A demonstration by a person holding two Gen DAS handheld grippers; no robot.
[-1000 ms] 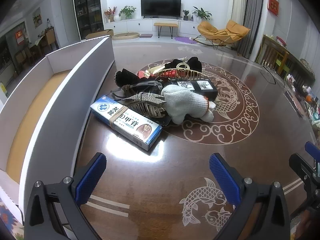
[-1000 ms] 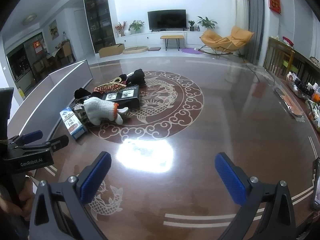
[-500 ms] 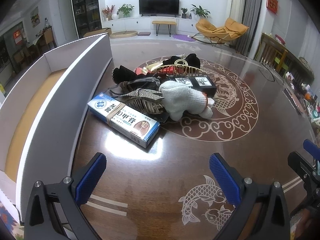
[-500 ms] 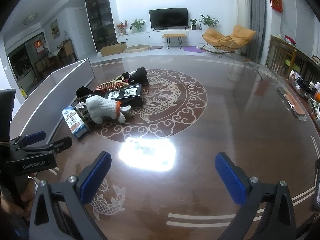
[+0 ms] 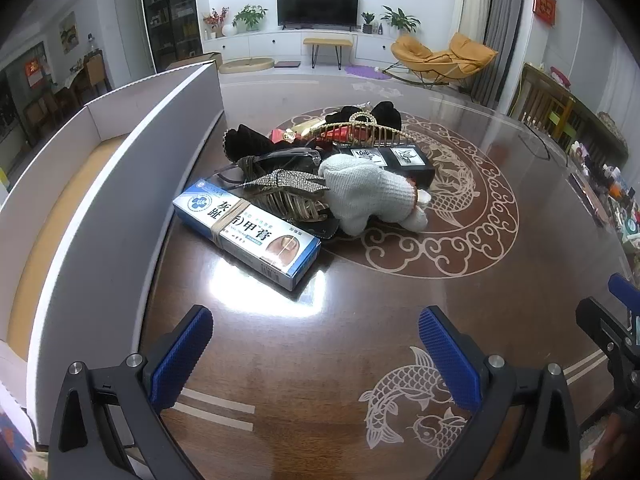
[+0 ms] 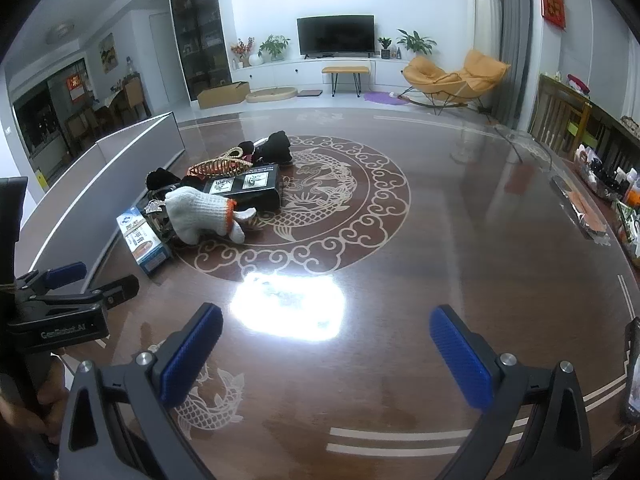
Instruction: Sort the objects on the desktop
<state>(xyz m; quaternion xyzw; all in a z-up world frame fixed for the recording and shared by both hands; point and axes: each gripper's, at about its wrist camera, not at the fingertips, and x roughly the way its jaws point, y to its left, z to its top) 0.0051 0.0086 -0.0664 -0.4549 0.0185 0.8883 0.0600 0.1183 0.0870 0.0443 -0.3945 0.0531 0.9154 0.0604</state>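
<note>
A pile of objects lies on the dark patterned table (image 5: 360, 320): a blue and white ointment box (image 5: 246, 232) at the front, a white knit glove (image 5: 368, 196), a rhinestone hair claw (image 5: 284, 184), a black box (image 5: 396, 160), a gold comb (image 5: 360, 132) and black cloth items (image 5: 248, 140). My left gripper (image 5: 316, 344) is open and empty, a short way in front of the ointment box. My right gripper (image 6: 324, 348) is open and empty, farther back and right of the pile; its view shows the glove (image 6: 200, 212) and the ointment box (image 6: 140, 240).
A long white open cardboard box (image 5: 100, 184) stands along the left of the pile. The left gripper's fingers show at the left edge of the right wrist view (image 6: 72, 284). Clutter lines the table's right edge (image 6: 600, 192). A living room lies behind.
The left gripper has moved a little forward toward the pile, which looks slightly larger. The right gripper has shifted slightly forward. Both stay open.
</note>
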